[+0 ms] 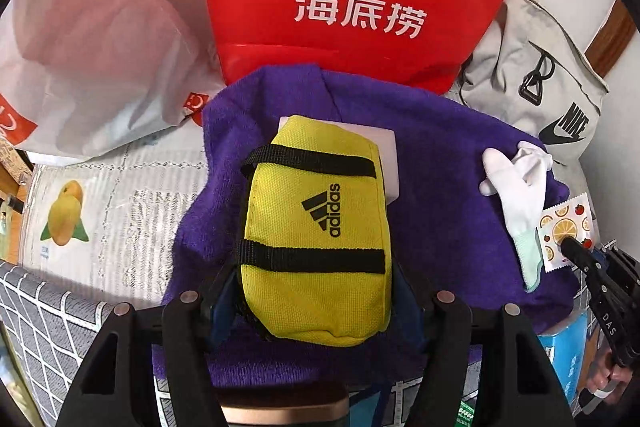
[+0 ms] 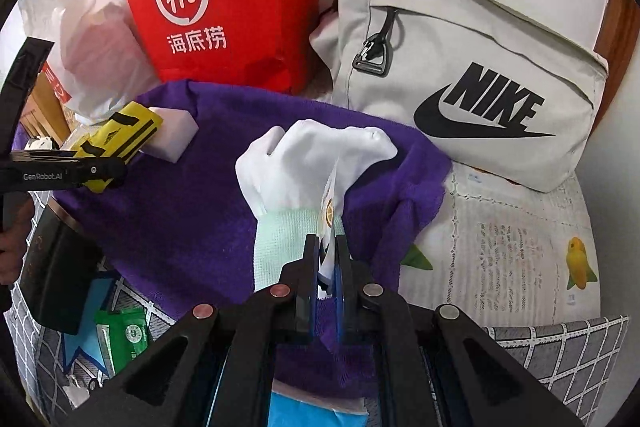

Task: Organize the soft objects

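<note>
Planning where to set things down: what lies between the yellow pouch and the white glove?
In the left wrist view, only bare purple towel lies between the yellow pouch and the white glove.

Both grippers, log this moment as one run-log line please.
left gripper: shut on yellow pouch | right gripper: shut on fruit-print packet | below: purple towel, white glove

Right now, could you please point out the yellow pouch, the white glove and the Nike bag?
Yellow pouch (image 1: 316, 227): left wrist view, on its logo panel.
White glove (image 2: 304, 163): right wrist view, on its palm.
Nike bag (image 2: 472, 67): right wrist view, on its front above the logo.
</note>
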Demonstrator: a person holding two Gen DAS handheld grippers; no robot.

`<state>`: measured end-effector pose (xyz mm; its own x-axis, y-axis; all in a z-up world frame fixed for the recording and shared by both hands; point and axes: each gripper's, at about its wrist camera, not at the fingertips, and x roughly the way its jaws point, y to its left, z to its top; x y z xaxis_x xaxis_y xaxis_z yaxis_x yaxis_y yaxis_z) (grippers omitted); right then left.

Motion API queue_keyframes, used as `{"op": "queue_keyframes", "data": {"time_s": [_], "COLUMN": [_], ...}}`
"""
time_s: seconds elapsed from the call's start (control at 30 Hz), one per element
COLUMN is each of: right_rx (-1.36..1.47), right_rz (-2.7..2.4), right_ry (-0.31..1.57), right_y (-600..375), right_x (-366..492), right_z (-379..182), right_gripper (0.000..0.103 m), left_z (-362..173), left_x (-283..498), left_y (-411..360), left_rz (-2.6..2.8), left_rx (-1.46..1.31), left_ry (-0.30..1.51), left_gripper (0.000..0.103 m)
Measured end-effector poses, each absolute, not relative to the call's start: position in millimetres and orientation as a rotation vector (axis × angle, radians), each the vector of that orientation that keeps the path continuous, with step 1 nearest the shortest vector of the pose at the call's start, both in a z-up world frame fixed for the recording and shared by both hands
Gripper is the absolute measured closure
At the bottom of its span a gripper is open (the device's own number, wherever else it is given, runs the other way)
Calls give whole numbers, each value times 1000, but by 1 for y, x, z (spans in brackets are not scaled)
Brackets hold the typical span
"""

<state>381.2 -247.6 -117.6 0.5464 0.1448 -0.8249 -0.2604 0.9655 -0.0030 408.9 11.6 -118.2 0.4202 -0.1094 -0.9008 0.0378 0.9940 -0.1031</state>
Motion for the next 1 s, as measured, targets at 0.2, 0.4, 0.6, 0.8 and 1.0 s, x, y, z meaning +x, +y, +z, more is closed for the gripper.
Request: {"op": "queue_keyframes", "data": {"time_s": [0.2, 0.4, 0.6, 0.8, 1.0], "right_rx": [-128, -124, -119, -126, -114], "right_rz": [240, 248, 263, 253, 224], "right_ry": [974, 972, 966, 955, 931], "right_y": [-250, -252, -254, -257, -269], "right_x": [384, 384, 380, 371, 354], "right_z": [-119, -119, -115, -110, -96], "right_gripper": [95, 94, 82, 69, 68], "left_z": [-123, -119, -107, -95, -84], "left_x": [416, 412, 401, 387, 370], "left_y": [8, 8, 11, 15, 12], "left_rz": [-87, -92, -90, -84, -93], "left_rx": [-66, -74, -56, -44, -40], "left_ry": [1169, 1169, 1158, 1145, 1128], "left_gripper": [30, 22, 22, 22, 22]}}
